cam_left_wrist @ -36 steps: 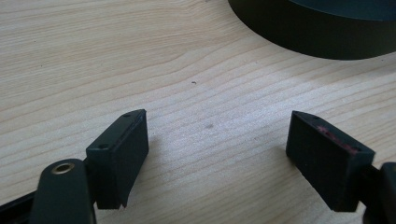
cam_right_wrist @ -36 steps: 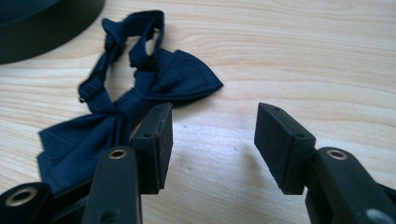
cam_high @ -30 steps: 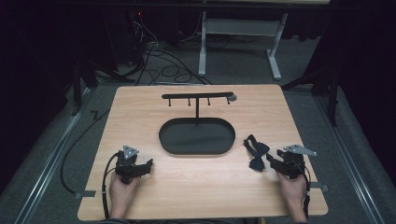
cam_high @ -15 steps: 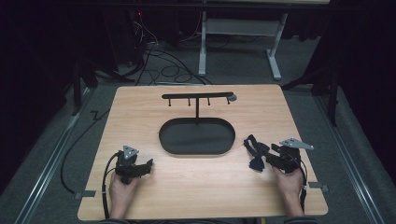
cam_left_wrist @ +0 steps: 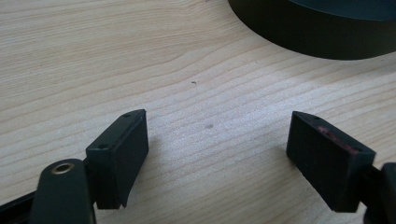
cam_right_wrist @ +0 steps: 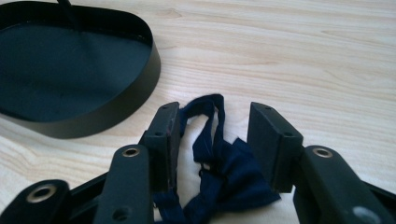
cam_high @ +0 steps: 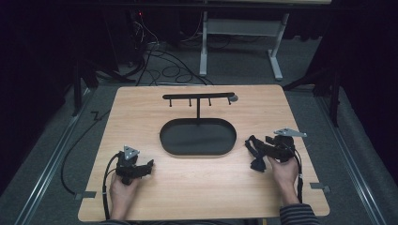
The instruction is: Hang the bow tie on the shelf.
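A dark navy bow tie lies on the wooden table, right of the black oval tray. My right gripper points left at it. In the right gripper view the bow tie lies between the jaws of the right gripper. The jaws have just been closing, and a gap still shows beside the right pad. My left gripper rests at the front left, open. The left gripper view has the left gripper over bare wood with nothing between its jaws.
A black T-shaped stand with small hooks rises from the tray's far edge. The tray wall is just ahead of the left gripper and also left of the right jaws as a tray wall. Cables and a table frame lie on the floor beyond.
The right hand has moved left and slightly away from the person, bringing its jaws around the bow tie, and the jaws stand narrower. The bow tie and the left gripper have stayed put.
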A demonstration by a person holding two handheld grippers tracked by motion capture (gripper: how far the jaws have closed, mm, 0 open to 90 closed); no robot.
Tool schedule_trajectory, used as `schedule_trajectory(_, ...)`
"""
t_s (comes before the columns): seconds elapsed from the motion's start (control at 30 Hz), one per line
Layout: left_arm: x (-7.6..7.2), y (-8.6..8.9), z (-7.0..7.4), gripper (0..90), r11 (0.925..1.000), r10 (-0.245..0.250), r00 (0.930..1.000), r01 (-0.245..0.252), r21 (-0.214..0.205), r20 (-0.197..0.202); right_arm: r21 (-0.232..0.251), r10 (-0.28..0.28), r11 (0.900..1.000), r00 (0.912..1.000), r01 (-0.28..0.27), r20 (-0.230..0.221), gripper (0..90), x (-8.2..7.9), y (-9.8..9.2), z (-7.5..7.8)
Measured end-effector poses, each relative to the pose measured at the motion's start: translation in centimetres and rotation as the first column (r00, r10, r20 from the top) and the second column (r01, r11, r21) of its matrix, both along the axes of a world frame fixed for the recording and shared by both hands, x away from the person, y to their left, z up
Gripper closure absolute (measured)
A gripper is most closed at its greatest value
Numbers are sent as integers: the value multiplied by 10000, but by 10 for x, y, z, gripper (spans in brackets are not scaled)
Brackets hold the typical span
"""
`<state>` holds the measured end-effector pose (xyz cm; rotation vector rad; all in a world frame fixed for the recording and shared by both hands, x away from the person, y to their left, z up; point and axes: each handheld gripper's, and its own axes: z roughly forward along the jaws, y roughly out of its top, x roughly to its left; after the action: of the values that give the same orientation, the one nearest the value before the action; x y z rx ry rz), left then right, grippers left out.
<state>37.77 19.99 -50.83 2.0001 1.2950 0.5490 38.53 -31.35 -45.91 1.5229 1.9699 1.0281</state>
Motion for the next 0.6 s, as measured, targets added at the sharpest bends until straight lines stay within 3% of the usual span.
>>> schedule_trajectory(0.27,0,0,0,213,10000,-1,10000,1,-1,1,-41,48,10000,9995,-49,-324,583,17,6,-5)
schedule_trajectory(0.6,0,0,0,213,10000,-2,10000,2,-5,0,-173,-219,9996,9940,201,-1071,633,36,8,-20)
